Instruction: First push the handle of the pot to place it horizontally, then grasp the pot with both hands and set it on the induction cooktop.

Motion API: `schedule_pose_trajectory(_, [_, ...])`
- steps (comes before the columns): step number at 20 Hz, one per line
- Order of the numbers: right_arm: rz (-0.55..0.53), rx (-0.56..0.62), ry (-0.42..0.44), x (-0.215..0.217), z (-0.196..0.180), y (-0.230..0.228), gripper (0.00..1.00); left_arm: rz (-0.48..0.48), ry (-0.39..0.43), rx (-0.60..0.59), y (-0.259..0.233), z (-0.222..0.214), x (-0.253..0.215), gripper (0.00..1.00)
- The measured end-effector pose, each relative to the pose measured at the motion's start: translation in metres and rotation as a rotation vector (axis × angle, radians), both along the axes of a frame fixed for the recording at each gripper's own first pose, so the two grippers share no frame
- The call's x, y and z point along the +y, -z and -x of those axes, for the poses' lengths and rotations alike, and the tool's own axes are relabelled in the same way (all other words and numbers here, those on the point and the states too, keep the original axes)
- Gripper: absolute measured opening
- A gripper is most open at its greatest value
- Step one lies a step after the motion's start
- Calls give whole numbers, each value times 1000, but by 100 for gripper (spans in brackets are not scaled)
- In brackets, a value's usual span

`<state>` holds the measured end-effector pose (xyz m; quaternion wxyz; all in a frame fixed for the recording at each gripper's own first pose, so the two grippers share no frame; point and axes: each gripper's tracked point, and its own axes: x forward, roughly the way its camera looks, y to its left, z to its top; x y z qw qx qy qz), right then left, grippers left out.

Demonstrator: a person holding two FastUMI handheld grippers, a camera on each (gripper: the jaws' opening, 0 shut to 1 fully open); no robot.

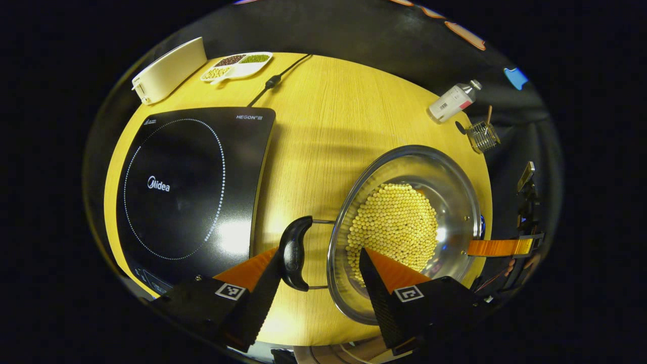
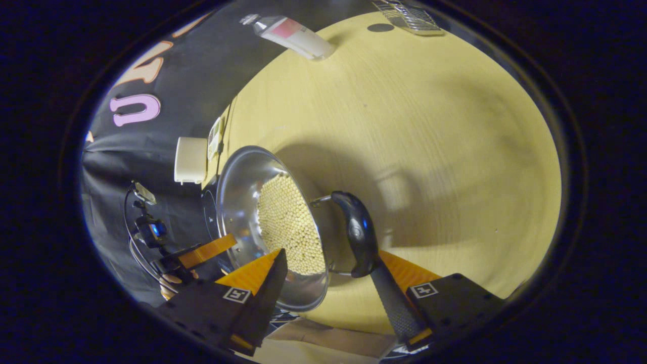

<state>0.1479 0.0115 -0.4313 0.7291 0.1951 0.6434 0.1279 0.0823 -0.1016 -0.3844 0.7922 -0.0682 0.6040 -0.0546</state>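
Both handles lie level, so the lift is in hand: left tongs point(image 1: 318, 268) and right tongs point(image 2: 328, 283) gape around the pot's point(image 1: 404, 227) side handles, unclosed; next, clamp and carry it left to the cooktop point(image 1: 187, 192).

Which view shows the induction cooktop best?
The left gripper view: the cooktop lies flat on the table, its whole top and dotted ring visible, left of the pot. In the right gripper view only a dark sliver peeks out behind the pot's rim.
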Motion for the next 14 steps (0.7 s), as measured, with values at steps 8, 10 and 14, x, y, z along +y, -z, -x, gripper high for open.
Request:
schedule_pose_trajectory(8, [-1,21,23,-5,-13,10,72,-27,47,21,11,-10,0,87])
schedule_pose_trajectory(10, [-6,33,22,-5,-15,13,83,-44,64,32,17,-12,0,93])
schedule_pose_trajectory(14, [-10,61,15,-4,-15,19,47,-78,46,47,24,-17,8,84])
